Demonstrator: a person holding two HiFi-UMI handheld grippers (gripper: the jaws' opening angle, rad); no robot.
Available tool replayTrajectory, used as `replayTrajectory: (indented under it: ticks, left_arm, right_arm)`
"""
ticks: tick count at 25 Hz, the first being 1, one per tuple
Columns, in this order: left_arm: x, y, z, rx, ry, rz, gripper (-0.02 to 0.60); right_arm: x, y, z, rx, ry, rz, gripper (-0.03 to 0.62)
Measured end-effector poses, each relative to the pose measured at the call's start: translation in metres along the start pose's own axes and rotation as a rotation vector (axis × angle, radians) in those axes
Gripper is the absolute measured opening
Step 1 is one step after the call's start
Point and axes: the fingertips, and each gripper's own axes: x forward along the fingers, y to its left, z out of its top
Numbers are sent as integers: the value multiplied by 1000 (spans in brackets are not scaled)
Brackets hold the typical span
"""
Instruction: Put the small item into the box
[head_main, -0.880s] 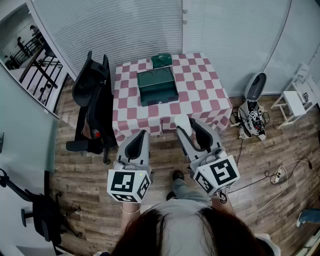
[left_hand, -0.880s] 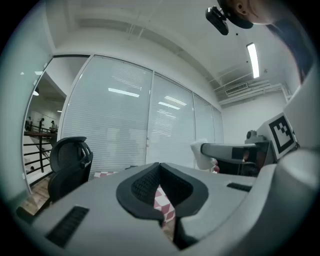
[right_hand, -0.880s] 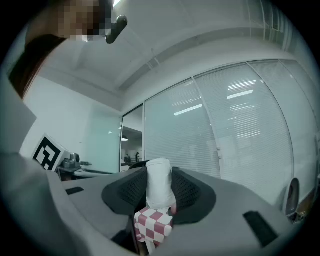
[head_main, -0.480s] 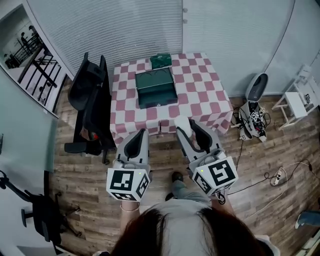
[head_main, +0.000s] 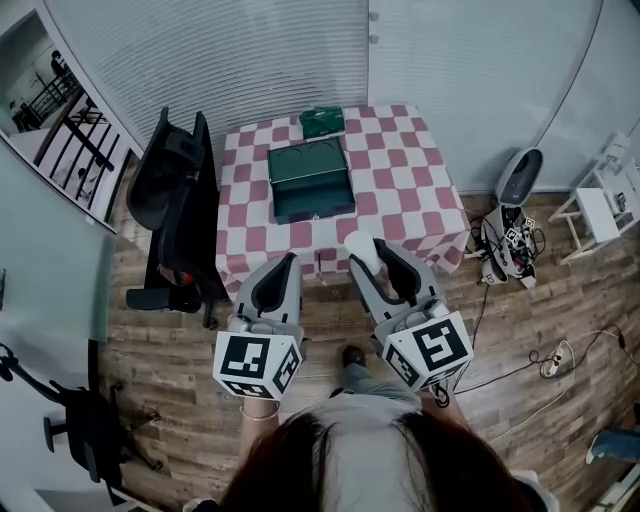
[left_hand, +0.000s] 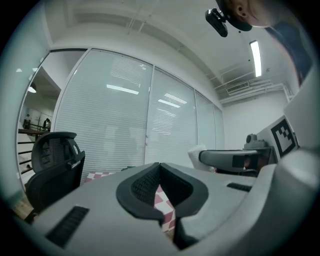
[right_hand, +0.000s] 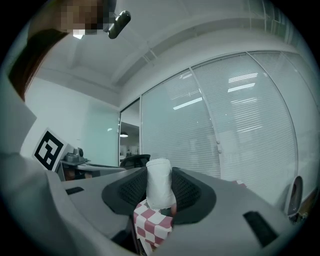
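Right gripper view shows the jaws of the right gripper pinching the small white item, a soft-looking roll that stands upright and rises well above the pads. Left gripper view shows the jaws of the left gripper pressed together with nothing between them. In the head view, both grippers hang over the wooden floor, just short of the near edge of the check-clothed surface. The open green box sits well ahead, near the middle of that surface. Treat loss of the item during the carry as the main hazard: most of the roll projects beyond the pads, so a sharp swing or a slackened squeeze would probably let it tip or slide out. From this position it would land on the floor, not on the surface. Squeezing harder looks likely to crush a soft item. Note the smaller green box just behind the open one; overshooting the reach could place the item against it or behind the raised lid. Releasing too high may let the roll bounce or roll off the box rim. Mind the black chair beside the left edge, which could snag your left arm.
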Motion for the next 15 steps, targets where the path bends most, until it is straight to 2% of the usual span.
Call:
replayTrajectory:
  ticks: [15]
  left_arm:
    - [59, 9, -2, -1, 18, 44, 8]
  right_arm:
    - [43, -39, -9, 9, 17, 84, 170]
